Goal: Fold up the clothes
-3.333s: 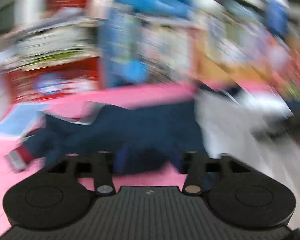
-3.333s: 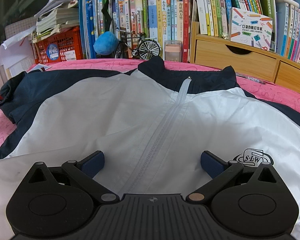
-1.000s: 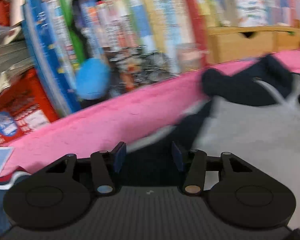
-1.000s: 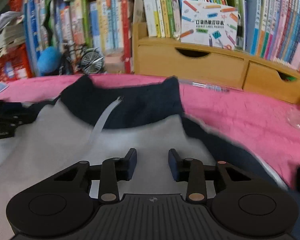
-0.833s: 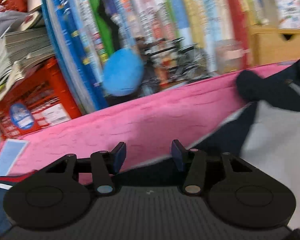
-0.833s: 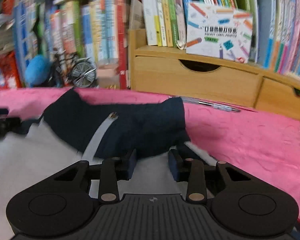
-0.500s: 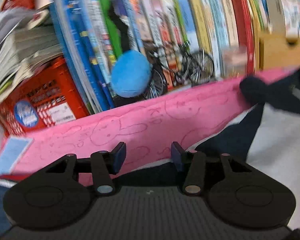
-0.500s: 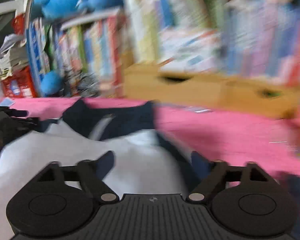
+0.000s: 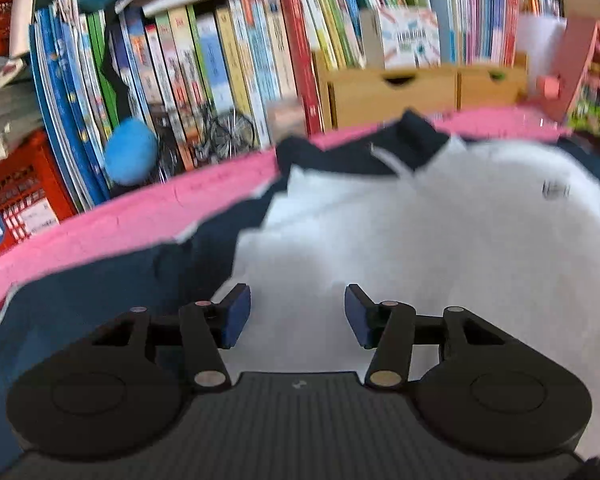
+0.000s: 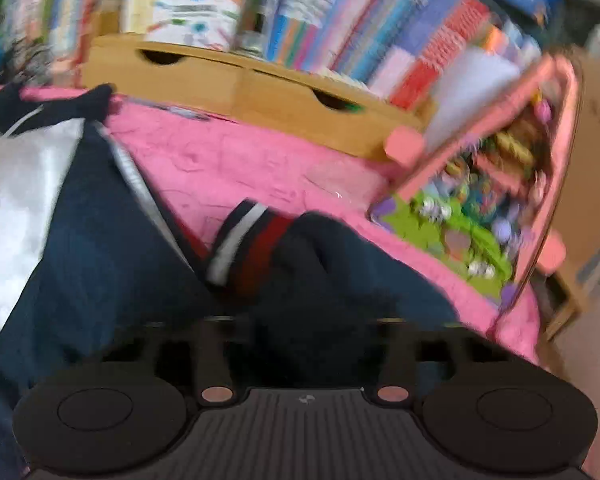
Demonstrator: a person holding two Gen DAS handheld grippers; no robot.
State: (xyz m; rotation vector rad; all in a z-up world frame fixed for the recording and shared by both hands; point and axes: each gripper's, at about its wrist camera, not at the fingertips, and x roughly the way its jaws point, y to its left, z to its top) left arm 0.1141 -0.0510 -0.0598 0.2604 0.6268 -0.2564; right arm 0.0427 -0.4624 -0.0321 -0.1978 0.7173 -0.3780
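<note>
A white and navy zip jacket (image 9: pixel 420 248) lies front-up on the pink cloth (image 9: pixel 180 216), its navy collar (image 9: pixel 360 156) toward the bookshelf. My left gripper (image 9: pixel 296 314) hovers open over the white front near the left shoulder, with nothing between its blue pads. In the right wrist view the navy right sleeve (image 10: pixel 340 264) is bunched up, its red and white striped cuff (image 10: pixel 248 240) folded back. My right gripper (image 10: pixel 304 332) has its jaws drawn narrow on that sleeve. The fabric hides its fingertips, and the view is blurred.
Packed books (image 9: pixel 220 60) and wooden drawers (image 10: pixel 260 96) line the far edge. A red crate (image 9: pixel 16 200) and a blue plush ball (image 9: pixel 130 156) sit at the left. A pink toy house (image 10: pixel 500 184) stands close to the right of the sleeve.
The left gripper has left the jacket's left shoulder edge and now sits over the white front. The right gripper swung right from the collar, opened wide, then closed on the right sleeve.
</note>
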